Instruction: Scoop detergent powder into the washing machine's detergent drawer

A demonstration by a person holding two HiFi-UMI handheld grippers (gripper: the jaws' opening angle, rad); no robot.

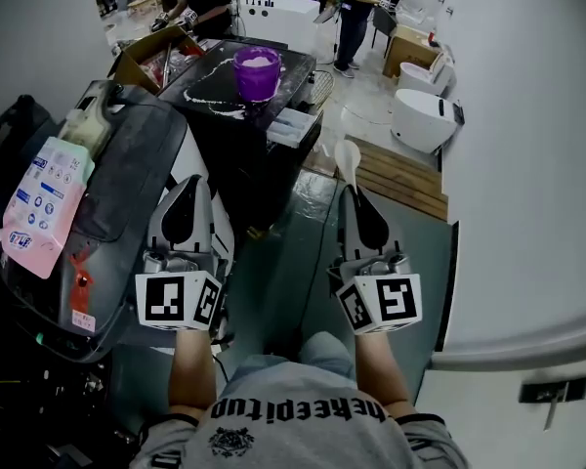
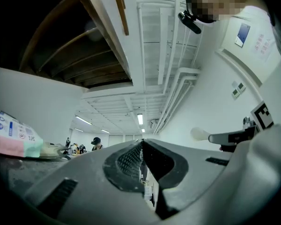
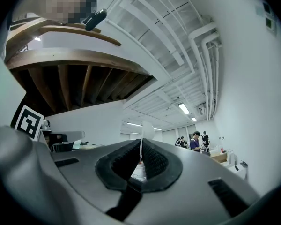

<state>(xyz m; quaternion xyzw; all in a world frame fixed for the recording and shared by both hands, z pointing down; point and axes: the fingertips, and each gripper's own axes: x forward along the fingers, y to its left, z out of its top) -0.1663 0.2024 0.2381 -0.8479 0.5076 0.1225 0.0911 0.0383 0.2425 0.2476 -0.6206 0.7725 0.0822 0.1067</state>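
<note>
A purple tub (image 1: 257,71) of white detergent powder stands on the black washing machine (image 1: 236,96) ahead of me. The machine's pale detergent drawer (image 1: 293,126) sticks out at its front right corner. My right gripper (image 1: 351,190) is shut on the handle of a white scoop (image 1: 347,157), whose bowl points toward the drawer and stays short of it. The scoop (image 3: 147,128) rises from between the pads in the right gripper view. My left gripper (image 1: 188,180) is shut with nothing in it, level with the right one. The scoop (image 2: 199,134) also shows in the left gripper view.
A grey appliance (image 1: 127,179) carrying a pink and blue detergent pouch (image 1: 44,203) stands at my left. A wooden pallet (image 1: 400,176) and white toilets (image 1: 425,115) lie at the right. Cardboard boxes (image 1: 146,59) and several people are farther back.
</note>
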